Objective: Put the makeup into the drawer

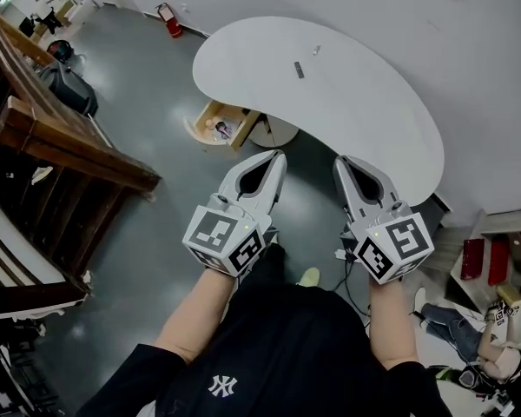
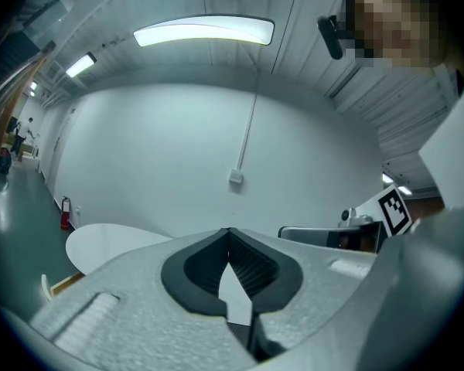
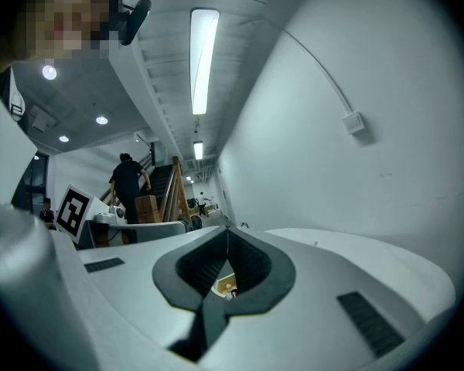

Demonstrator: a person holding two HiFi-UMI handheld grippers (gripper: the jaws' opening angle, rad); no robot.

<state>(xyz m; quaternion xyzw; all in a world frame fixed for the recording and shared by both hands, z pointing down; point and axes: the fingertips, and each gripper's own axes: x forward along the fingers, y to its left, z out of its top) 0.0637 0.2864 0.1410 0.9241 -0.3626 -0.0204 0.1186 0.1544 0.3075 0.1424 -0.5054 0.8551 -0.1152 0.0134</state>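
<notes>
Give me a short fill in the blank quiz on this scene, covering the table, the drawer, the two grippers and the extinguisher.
1. The wooden drawer below the white table is ____, not closed.
2. The left gripper and the right gripper both hold nothing, and their jaws are ____.
3. The number of small items lying on the tabletop is ____.
4. The fire extinguisher by the far wall is coloured ____.

Missing words: open; shut; two; red.
</notes>
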